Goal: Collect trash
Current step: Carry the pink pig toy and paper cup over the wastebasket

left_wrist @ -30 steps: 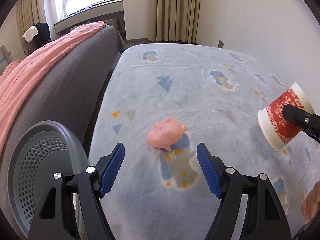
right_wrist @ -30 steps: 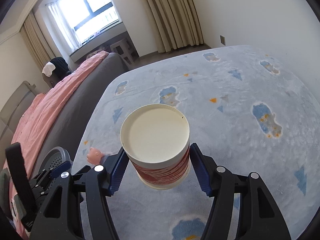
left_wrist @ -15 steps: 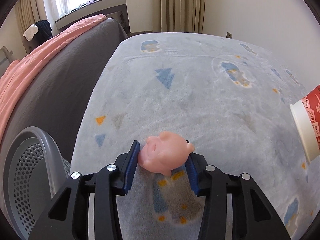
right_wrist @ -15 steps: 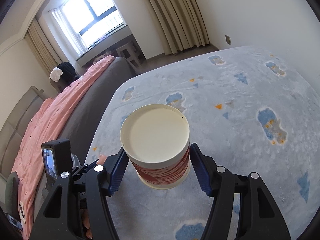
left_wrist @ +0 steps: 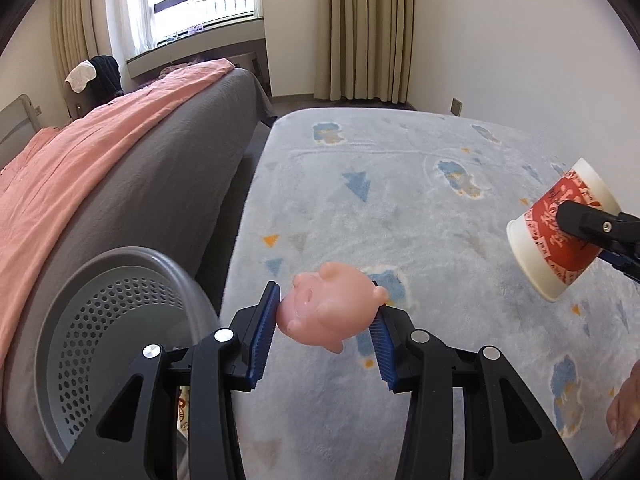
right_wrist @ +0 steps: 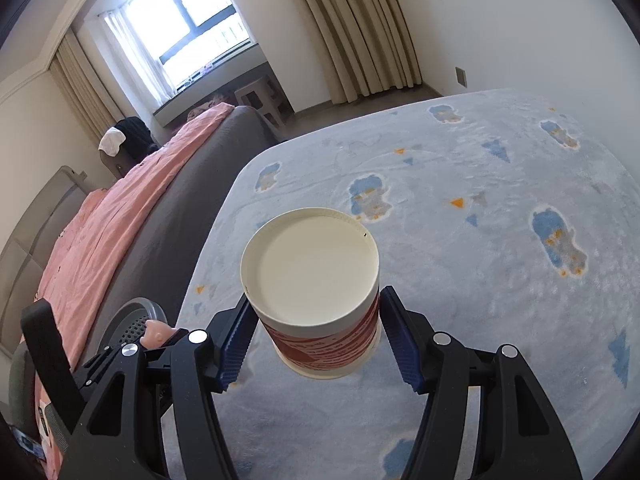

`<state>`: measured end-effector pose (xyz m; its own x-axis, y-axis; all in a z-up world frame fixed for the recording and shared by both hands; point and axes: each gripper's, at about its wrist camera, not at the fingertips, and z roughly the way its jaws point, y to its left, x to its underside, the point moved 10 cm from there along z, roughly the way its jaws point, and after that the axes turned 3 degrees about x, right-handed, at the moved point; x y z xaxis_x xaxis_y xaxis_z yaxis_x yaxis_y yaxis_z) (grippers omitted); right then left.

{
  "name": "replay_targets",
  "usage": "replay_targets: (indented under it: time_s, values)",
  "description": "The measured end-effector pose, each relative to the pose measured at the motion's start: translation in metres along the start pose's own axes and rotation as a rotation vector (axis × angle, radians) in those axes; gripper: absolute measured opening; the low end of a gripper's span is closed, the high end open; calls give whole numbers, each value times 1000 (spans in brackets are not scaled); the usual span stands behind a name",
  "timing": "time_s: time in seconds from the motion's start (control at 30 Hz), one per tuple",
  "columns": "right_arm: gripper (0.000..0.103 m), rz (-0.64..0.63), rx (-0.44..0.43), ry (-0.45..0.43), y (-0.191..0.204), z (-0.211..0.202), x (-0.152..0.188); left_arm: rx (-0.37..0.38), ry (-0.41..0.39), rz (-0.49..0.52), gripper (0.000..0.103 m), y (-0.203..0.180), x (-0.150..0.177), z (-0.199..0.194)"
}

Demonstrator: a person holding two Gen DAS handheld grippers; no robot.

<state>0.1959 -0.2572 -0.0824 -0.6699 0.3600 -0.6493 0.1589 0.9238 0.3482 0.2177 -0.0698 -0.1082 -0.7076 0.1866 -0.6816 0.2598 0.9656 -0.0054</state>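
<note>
The left gripper (left_wrist: 324, 330) is clenched on a pink pig toy (left_wrist: 330, 310), its jaws having just been closing, and the toy is carried clear of the patterned rug (left_wrist: 400, 200). The right gripper (right_wrist: 316, 344) is clamped on a red-and-white paper cup (right_wrist: 316, 300), held bottom-up — also off the rug. Both pieces are thus judged picked up but not yet binned. A grey perforated bin (left_wrist: 108, 340) stands just left of the toy, against the bed (left_wrist: 120, 168); dropping both in remains. No other litter is seen on the rug.
</note>
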Motion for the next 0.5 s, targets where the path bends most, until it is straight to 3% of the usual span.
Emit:
replay_targets:
  time_s: [0.5]
  values:
    - [60, -180, -90, 17, 127, 2, 36, -92, -96, -94, 42, 115, 12, -82]
